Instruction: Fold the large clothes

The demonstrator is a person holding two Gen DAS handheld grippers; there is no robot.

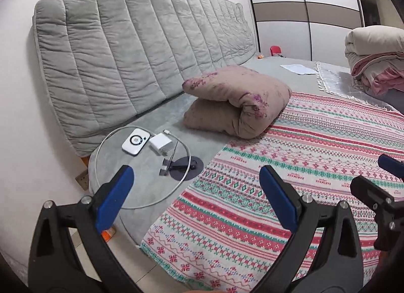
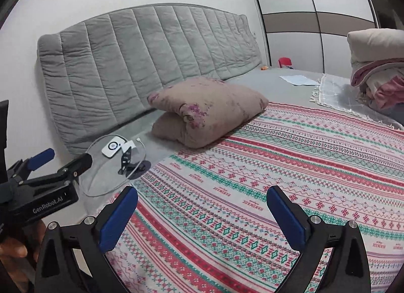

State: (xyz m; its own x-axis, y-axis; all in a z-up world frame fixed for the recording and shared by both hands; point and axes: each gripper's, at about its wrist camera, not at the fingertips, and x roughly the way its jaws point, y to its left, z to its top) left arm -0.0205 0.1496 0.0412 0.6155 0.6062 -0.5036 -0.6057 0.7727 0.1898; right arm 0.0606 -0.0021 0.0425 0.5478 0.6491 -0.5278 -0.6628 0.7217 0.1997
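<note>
A large patterned cloth (image 1: 290, 166) with red, green and white bands lies spread flat over the bed; it also fills the right wrist view (image 2: 290, 166). My left gripper (image 1: 197, 187) is open and empty, held above the cloth's near left edge. My right gripper (image 2: 202, 207) is open and empty above the cloth's near part. The right gripper shows at the right edge of the left wrist view (image 1: 386, 182). The left gripper shows at the left of the right wrist view (image 2: 60, 159).
A folded beige pillow (image 1: 237, 106) rests on the cloth's far left corner by the grey padded headboard (image 1: 141, 48). A white device (image 1: 135, 141), charger (image 1: 160, 143) and cable lie on the grey sheet. A folded quilt pile (image 1: 376, 58) sits far right on a white fringed cloth (image 1: 335, 81).
</note>
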